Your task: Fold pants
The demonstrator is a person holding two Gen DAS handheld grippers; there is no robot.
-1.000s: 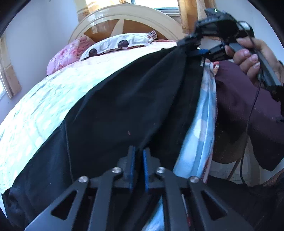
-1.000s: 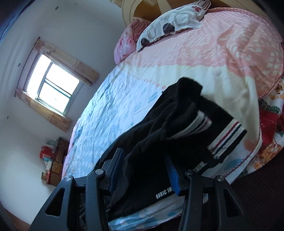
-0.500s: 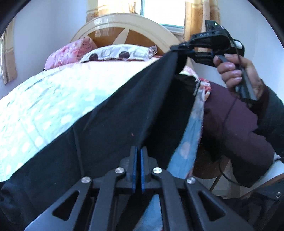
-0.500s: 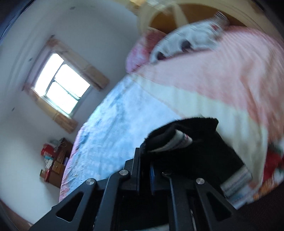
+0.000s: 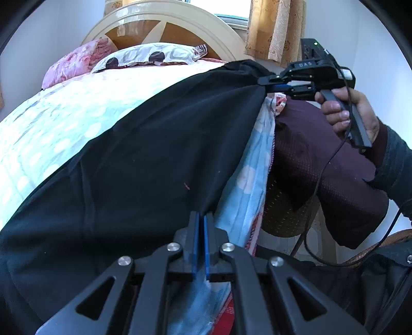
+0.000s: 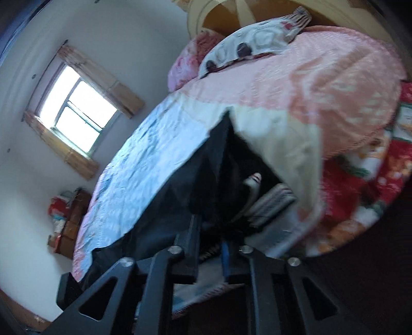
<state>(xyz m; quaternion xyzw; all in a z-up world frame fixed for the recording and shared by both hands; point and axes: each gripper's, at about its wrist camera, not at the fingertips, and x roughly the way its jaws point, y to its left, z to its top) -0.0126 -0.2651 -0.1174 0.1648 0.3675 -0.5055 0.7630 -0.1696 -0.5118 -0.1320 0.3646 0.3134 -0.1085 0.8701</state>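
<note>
The black pants [image 5: 144, 159] lie stretched along the near edge of the bed [image 5: 59, 116], held taut between both grippers. My left gripper [image 5: 201, 219] is shut on the near edge of the pants. My right gripper [image 5: 266, 83], seen in the left wrist view at upper right, is shut on the far end of the pants. In the right wrist view the right gripper [image 6: 211, 226] pinches the bunched black cloth [image 6: 206, 165], with a striped waistband [image 6: 253, 180] showing beside it.
Pillows [image 5: 152, 55] and a rounded headboard [image 5: 164, 18] are at the far end of the bed. A maroon cloth [image 5: 322, 154] drapes over a chair at the right. A window [image 6: 77, 113] and a small cabinet [image 6: 69, 219] stand by the far wall.
The right gripper closed on the end of the pants and lifted it, then lowered it toward the bed edge. The left gripper stayed shut on the cloth, which is pulled taut.
</note>
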